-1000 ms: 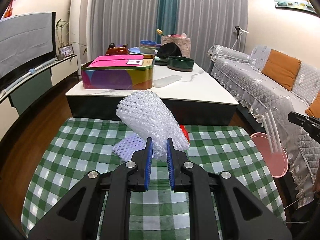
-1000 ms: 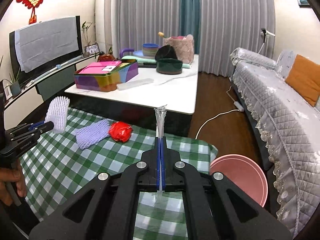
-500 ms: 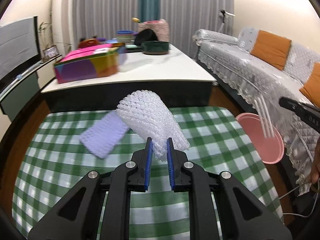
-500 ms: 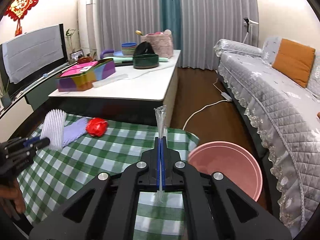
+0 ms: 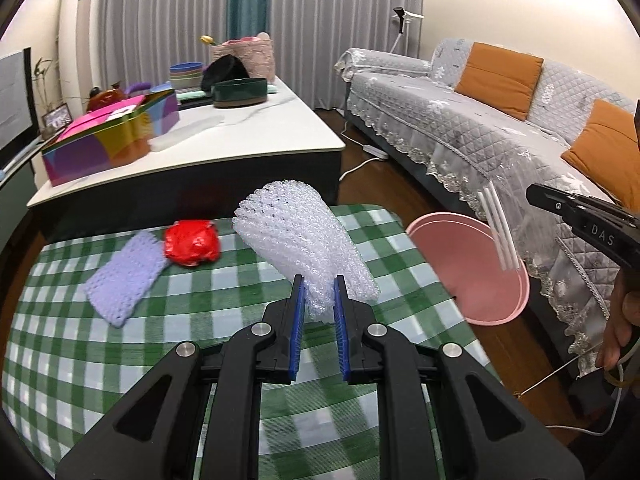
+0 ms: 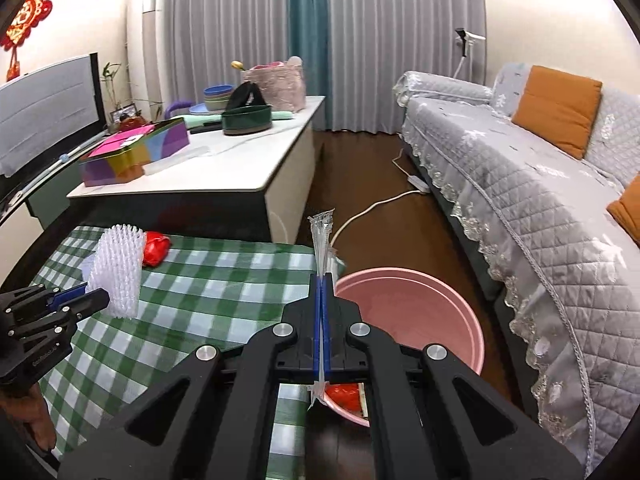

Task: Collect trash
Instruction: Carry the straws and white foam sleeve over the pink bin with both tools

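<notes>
My left gripper (image 5: 318, 284) is shut on a white foam fruit net (image 5: 304, 236) and holds it above the green checked tablecloth (image 5: 200, 292). It also shows in the right wrist view (image 6: 118, 268). My right gripper (image 6: 323, 280) is shut on a clear plastic wrapper with white sticks (image 6: 322, 236), seen in the left wrist view (image 5: 500, 232) over the pink bin (image 5: 472, 272). The bin (image 6: 416, 308) stands on the floor right of the table, with red trash inside (image 6: 344, 394). A purple foam net (image 5: 124, 276) and a red crumpled wrapper (image 5: 192, 242) lie on the cloth.
A white coffee table (image 6: 224, 176) with a colourful tin (image 5: 112, 140), bowls and a basket stands beyond. A grey sofa (image 6: 540, 184) with orange cushions runs along the right. A white cable (image 6: 372, 208) lies on the wooden floor.
Both grippers have swung right toward the pink bin with their loads. The red wrapper has come out from behind the white net, and the bin looks nearer in both views.
</notes>
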